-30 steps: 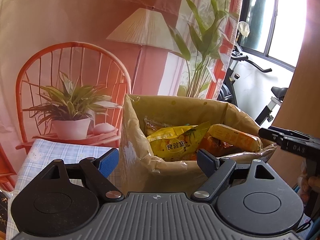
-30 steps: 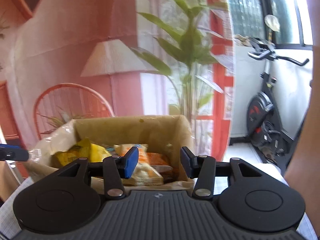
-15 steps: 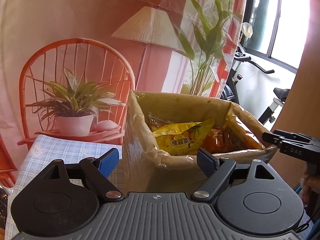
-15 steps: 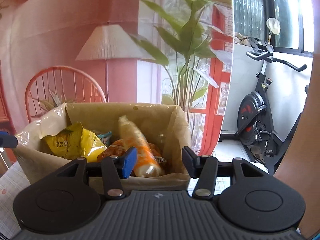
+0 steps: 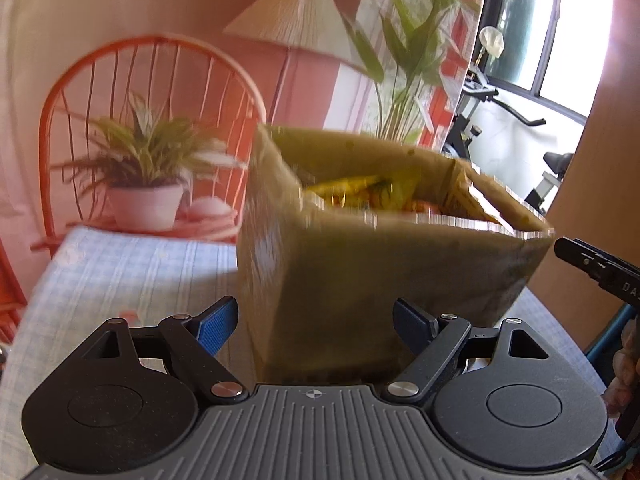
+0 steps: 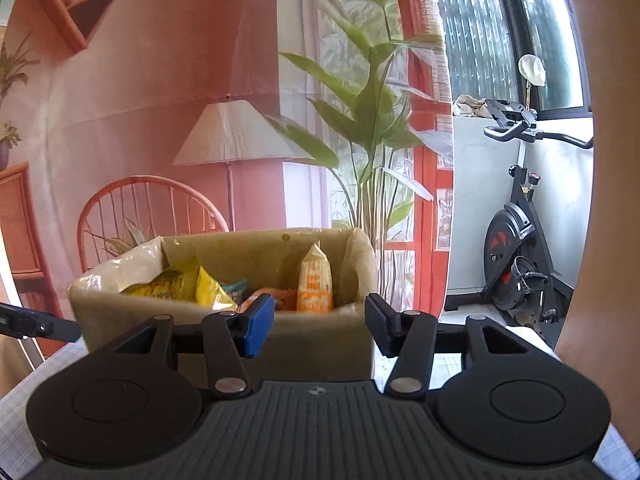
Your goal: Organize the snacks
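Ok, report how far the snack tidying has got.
Done: yellow bag, orange-and-white pack and others sit inside the lined box. In hand: nothing; left gripper and right gripper are open and empty. Left: no loose snacks visible on the checked tablecloth.

Motion blur smears the box (image 5: 384, 264) in the left view; its near wall hides most snacks (image 5: 360, 192).
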A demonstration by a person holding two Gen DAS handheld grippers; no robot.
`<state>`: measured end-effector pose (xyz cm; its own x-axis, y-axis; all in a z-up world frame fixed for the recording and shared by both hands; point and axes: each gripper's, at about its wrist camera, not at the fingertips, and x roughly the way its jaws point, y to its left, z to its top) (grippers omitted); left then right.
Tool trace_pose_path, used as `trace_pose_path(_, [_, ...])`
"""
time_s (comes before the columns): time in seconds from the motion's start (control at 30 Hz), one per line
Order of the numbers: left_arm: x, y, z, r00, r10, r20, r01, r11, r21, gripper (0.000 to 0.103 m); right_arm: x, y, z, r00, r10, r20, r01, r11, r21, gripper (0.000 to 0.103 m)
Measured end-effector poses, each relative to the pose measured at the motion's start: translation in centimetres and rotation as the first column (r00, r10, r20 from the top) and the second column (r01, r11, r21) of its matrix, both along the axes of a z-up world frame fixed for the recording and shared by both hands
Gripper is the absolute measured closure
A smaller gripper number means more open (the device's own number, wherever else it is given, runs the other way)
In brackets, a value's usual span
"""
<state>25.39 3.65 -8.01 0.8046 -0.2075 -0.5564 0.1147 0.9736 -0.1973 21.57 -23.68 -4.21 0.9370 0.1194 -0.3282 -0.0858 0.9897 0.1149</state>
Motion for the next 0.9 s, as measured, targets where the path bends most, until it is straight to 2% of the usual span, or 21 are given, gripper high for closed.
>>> trace_pose_path(0.17, [-0.5, -0.3, -2.3, 0.998, 0.002, -0.058, -0.003, 1.000, -0.007, 0.018, -1.7, -0.1, -1.9, 1.000, -0.004, -0.018, 0.004, 0.999, 0.041, 0.049])
trace_pose_path(0.43, [-0.6, -0.8, -5.1, 0.991, -0.001, -0.133, 0.000, 1.000, -0.010, 0.018, -2.3, 0.0, -5.5, 0.992, 0.015, -0.122, -0.006, 0.998, 0.070, 0.049])
trace_pose_path(0.7, [1.7, -1.8, -8.9, 0.971, -0.015, -0.239, 0.003, 0.999, -0.050, 0.027, -2.0, 1.2, -8.3, 0.977, 0.058, -0.206, -0.040, 0.995, 0.092, 0.049])
trace_pose_path(0.9, [3.0, -2.6, -10.7, 0.962, -0.019, -0.271, -0.004, 0.997, -0.083, 0.028, -1.8, 2.2, -10.0, 0.959, 0.103, -0.263, -0.078, 0.992, 0.103, 0.049])
